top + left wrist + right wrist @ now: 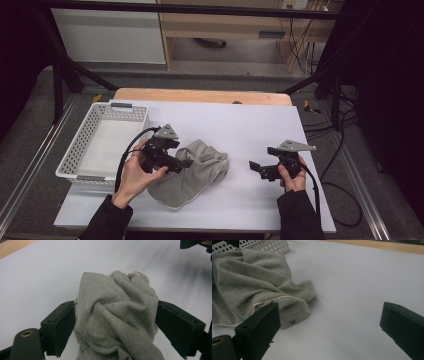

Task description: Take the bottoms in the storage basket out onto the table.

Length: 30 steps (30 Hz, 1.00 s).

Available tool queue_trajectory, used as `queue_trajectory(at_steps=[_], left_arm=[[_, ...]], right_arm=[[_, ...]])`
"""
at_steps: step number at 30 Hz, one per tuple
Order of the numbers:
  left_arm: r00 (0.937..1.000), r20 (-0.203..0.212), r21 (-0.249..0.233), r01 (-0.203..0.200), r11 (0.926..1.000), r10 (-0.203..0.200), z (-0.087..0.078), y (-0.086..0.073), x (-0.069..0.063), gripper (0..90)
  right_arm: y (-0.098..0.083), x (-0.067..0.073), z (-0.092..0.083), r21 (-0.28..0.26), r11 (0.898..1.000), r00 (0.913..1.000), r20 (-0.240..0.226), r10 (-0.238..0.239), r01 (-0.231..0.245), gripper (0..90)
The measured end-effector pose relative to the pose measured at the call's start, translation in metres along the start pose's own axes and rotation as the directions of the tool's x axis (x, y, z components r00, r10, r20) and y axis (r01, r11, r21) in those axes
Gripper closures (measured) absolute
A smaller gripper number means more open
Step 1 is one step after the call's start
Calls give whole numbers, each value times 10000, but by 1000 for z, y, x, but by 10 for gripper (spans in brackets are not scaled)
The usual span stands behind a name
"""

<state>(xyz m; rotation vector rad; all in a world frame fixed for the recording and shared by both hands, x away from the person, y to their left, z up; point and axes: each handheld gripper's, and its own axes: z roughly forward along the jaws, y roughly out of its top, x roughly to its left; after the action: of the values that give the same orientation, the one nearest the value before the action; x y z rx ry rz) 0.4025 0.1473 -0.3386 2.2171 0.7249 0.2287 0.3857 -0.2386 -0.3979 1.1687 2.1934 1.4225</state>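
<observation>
At centre frame, the left gripper (187, 162) straddles a crumpled grey cloth (200, 172) with jaws released; the right gripper (257, 167), lower right, gapes empty.

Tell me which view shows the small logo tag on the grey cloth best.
The right gripper view: the logo tag is near and clear on the grey cloth. The high view and the left gripper view show folds, not the tag.
</observation>
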Motion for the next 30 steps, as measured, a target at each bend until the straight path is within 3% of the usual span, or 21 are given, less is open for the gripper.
queue_trajectory(at_steps=[6, 16, 30], left_arm=[[9998, -198, -30, -55, 10000, 55, -5, -3, 1, 106], [9977, -476, -137, -482, 9987, 475, -13, -8, 0, 65], [9970, -719, -384, -321, 9987, 293, -32, -23, 8, 59]], right_arm=[[0, 0, 0, -16, 10000, 10000, 4, 3, -3, 35], [0, 0, 0, -2, 10000, 10000, 17, -2, 2, 35], [0, 0, 0, -12, 10000, 10000, 25, 3, -3, 35]])
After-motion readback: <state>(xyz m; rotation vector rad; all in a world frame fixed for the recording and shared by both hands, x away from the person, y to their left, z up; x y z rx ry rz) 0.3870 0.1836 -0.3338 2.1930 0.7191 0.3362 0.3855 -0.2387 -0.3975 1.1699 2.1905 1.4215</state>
